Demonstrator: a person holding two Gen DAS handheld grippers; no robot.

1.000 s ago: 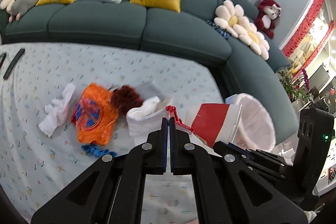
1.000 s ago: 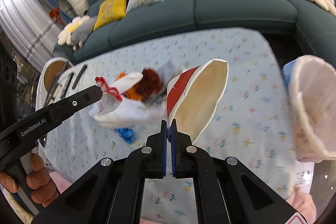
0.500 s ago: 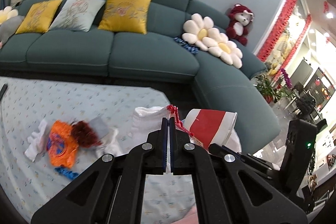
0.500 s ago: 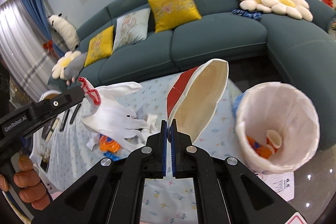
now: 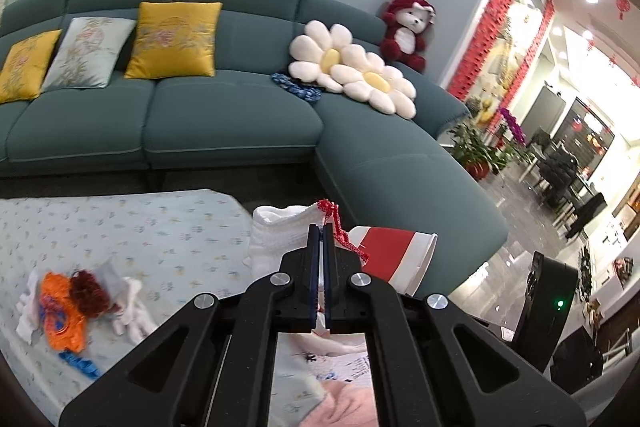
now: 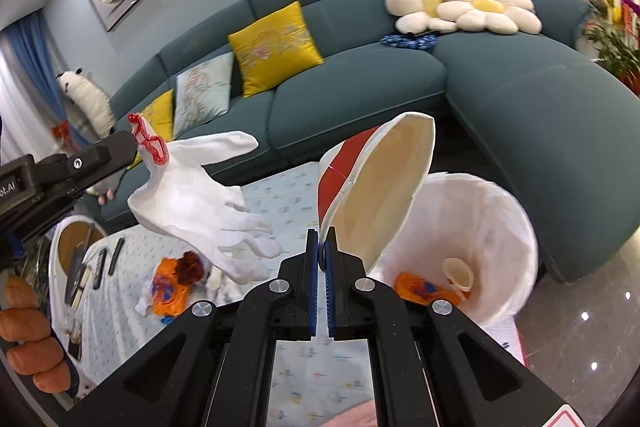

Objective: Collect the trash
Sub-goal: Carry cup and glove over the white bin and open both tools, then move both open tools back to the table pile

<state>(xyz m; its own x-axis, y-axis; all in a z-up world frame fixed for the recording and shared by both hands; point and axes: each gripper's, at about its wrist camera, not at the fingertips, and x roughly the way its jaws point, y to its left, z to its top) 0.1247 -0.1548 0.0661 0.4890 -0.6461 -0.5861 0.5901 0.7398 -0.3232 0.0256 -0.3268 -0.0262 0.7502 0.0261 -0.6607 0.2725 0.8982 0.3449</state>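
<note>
The left gripper (image 6: pixel 132 143) is clamped on the red-stitched cuff of a white glove (image 6: pixel 200 203), which hangs in the air above the table edge; its long axis runs from the cuff at upper left down to the fingertips at lower right, the fingers pointing toward the bin. In the left wrist view the glove (image 5: pixel 280 231) bunches just beyond the closed pads. The right gripper (image 6: pixel 320 251) is clenched on the rim of a red-and-white paper cup (image 6: pixel 376 187), squashed flat and held tilted, its open mouth facing up and to the right, its long axis rising away from the jaws. Just beyond and below the cup stands a white-lined trash bin (image 6: pixel 496 239) holding an orange wrapper and a small pale cup. The table (image 6: pixel 120 307) wears a pale floral cloth; on it lie an orange wrapper (image 5: pixel 60 311), a dark red tuft, white scraps and a blue scrap. Behind runs a teal sectional sofa (image 5: pixel 224 123) with yellow and pale cushions, daisy pillows (image 5: pixel 352 71) and a red plush bear (image 5: pixel 406 27). The floor is glossy grey tile.
</note>
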